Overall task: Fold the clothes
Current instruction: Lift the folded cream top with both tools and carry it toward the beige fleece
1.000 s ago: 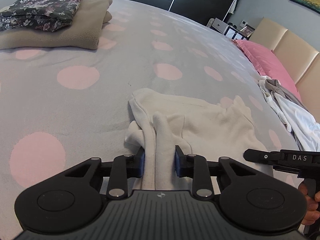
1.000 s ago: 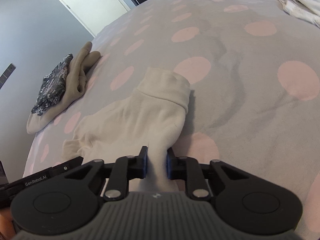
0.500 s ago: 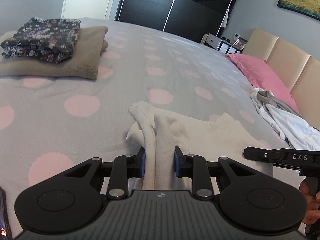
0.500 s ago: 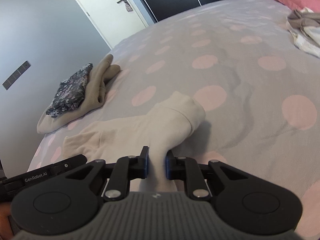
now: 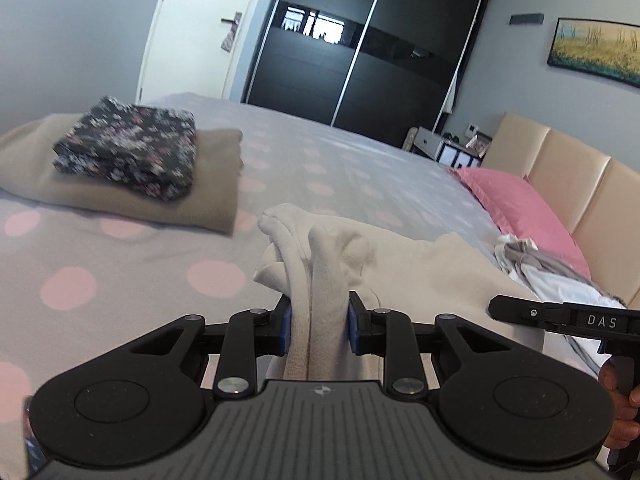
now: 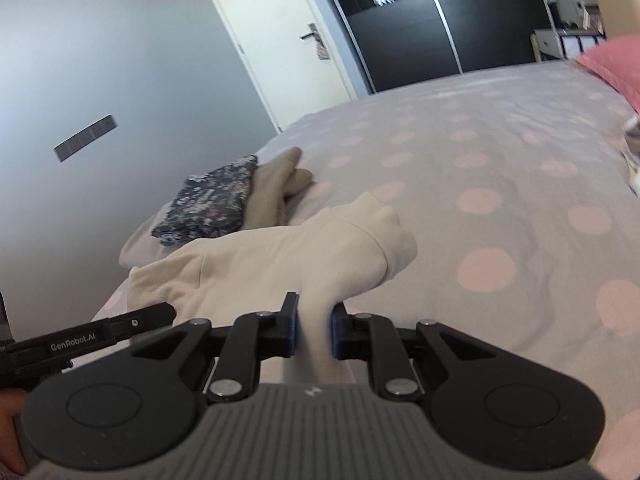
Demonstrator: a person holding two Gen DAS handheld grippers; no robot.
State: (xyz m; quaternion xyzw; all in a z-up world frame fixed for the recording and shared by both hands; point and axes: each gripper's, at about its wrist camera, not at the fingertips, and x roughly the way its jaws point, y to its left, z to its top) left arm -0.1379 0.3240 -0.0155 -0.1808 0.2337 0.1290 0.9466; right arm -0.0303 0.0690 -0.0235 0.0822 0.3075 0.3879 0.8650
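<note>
A cream sweatshirt (image 5: 420,264) hangs partly lifted over the grey bedspread with pink dots (image 5: 120,264). My left gripper (image 5: 319,322) is shut on a bunched edge of it. In the right wrist view the same cream sweatshirt (image 6: 288,256) stretches away toward its ribbed cuff, and my right gripper (image 6: 314,330) is shut on another bunched edge of it. Each gripper shows at the side of the other's view: the right one (image 5: 560,318) and the left one (image 6: 92,334).
A folded floral garment (image 5: 128,148) lies on a folded tan one (image 5: 216,184) at the left of the bed. Unfolded white and grey clothes (image 5: 556,272) lie by a pink pillow (image 5: 516,204) and the beige headboard (image 5: 580,184). Dark wardrobe (image 5: 360,64) and door beyond.
Both grippers have risen and tipped up, lifting the held sweatshirt off the bed. The room's walls, door and wardrobe have come into both views.
</note>
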